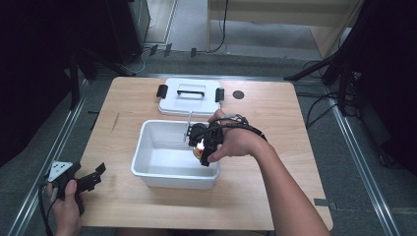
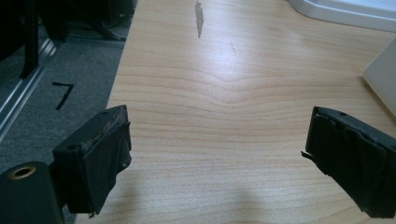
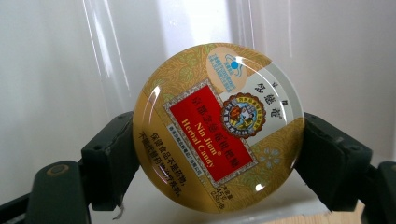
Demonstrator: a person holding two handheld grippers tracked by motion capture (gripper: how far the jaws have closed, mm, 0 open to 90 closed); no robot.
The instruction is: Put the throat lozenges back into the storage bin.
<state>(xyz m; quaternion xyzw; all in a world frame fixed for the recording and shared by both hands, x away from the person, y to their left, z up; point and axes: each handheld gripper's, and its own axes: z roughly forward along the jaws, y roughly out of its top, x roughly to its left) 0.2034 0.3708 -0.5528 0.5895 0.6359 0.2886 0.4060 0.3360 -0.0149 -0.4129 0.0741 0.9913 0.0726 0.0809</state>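
A round, gold candy tin (image 3: 218, 127) with a red label and a glossy lid is clamped edge to edge by the right gripper (image 1: 203, 147), inside the white tub (image 1: 147, 167), near its right wall. Left of the tub, the left gripper (image 2: 217, 154) is held wide open over the bench (image 2: 224, 93). A white lid (image 1: 189, 105) lies behind the tub.

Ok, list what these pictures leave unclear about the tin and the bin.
- High view: the tin is mostly hidden by the right tool and hand; its label is too small to read.
- Right gripper view: the tin's small print is blurred; the bin floor below it is cut off.
- Left gripper view: the bin is cut by the right edge.
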